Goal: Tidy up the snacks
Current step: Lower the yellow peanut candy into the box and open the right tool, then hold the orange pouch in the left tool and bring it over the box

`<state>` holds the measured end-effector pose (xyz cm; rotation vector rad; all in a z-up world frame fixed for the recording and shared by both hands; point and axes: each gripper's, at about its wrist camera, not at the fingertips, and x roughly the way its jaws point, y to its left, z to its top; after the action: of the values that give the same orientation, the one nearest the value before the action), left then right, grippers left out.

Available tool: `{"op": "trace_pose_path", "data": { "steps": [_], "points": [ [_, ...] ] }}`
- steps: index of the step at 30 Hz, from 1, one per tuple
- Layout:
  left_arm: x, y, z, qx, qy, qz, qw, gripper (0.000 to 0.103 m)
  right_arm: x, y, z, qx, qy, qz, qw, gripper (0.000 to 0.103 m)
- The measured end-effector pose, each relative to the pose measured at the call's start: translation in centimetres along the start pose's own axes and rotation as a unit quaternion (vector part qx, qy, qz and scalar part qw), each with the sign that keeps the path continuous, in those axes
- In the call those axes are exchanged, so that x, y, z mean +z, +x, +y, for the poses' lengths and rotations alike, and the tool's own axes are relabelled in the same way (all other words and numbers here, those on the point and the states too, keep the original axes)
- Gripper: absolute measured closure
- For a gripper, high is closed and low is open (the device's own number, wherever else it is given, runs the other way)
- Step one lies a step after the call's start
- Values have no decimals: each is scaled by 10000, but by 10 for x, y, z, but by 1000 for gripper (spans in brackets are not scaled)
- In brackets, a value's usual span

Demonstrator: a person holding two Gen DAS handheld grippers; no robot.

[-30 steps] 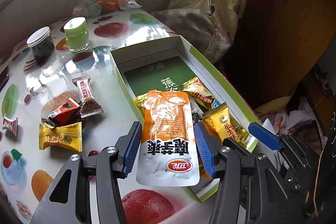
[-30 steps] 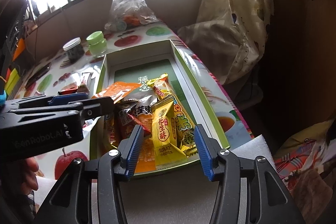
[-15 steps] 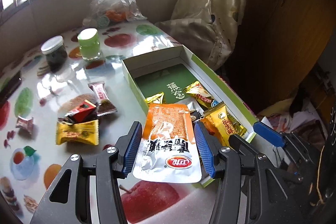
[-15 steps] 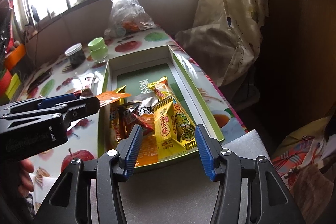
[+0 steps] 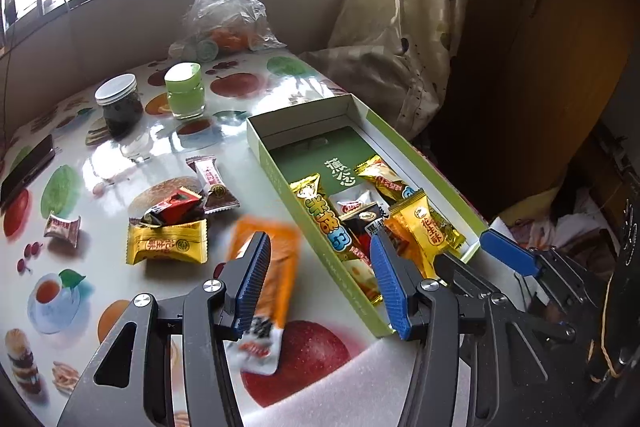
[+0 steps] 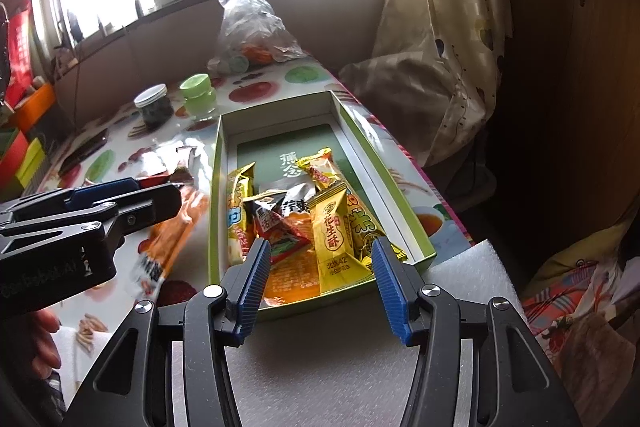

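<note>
While blurred at lower centre, orange packet (image 5: 264,279) lies against left gripper's (image 5: 320,283) left pad only; jaws apart. Right gripper (image 6: 318,283) gapes empty before green box (image 6: 404,211).

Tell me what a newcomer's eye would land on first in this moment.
First the blurred orange snack packet, outside the box and beside the left gripper, whose pads look clear of it. Next the green box on the fruit-print table, its near end piled with yellow and red snack packs in front of the open right gripper. Loose candies lie left of the box.
</note>
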<state>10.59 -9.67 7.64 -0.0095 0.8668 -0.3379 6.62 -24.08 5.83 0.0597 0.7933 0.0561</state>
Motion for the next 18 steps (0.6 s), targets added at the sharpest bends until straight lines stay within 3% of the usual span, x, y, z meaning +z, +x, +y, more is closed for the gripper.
{"op": "trace_pose_path", "data": {
  "steps": [5,10,13,16,18],
  "points": [
    [-13,2,23,-14,-98,34,9999,50,-4,-5,2,12,-24,-13,10000,51],
    [-28,16,54,172,-271,400,9987,50,-6,-2,2,61,50,20,10000,51],
    [-34,25,58,236,-258,589,9976,50,-7,-1,5,108,6,41,9999,51],
    [-40,37,51,71,-145,772,9969,50,-8,1,9,137,-28,71,9999,51],
    [-41,42,49,231,-124,843,9961,50,-9,1,10,154,-65,77,9998,51]
  ]
}}
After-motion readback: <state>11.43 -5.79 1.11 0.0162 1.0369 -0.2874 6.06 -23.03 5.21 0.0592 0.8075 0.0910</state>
